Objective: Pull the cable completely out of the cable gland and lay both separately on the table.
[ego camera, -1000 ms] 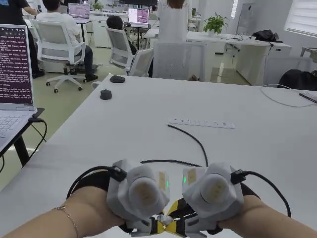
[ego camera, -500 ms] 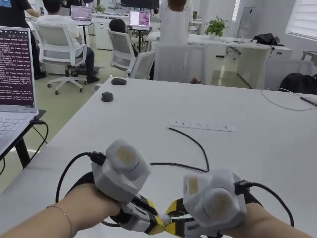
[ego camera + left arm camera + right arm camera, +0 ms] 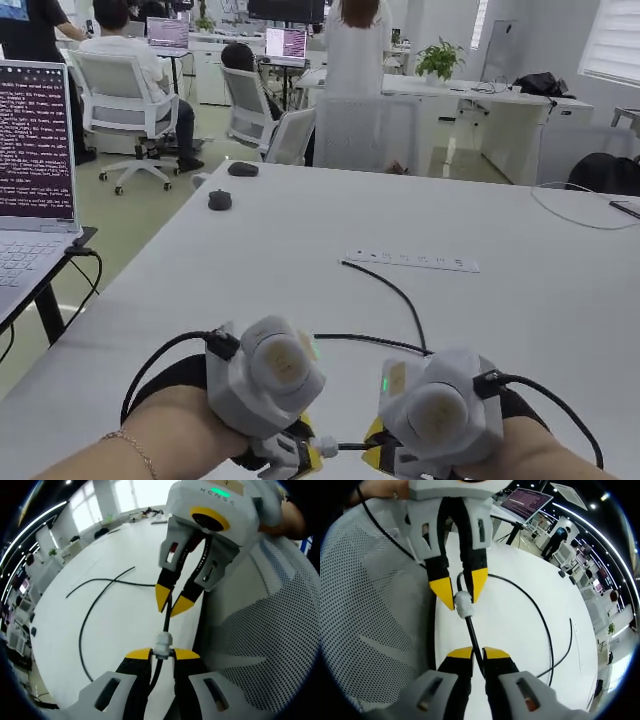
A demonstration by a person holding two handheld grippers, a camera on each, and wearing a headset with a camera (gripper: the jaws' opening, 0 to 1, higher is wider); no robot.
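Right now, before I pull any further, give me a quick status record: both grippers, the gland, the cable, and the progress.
left gripper: shut on the cable gland
right gripper: shut on the cable, close to the gland
gland: white, held between yellow jaw tips
cable: black, runs through the gland; the rest loops across the table
progress: not separated, neither part laid down

The right tongs (image 3: pixel 171 602) bear "XENSE" on their white housing; the laptop (image 3: pixel 35 140) text is illegible.
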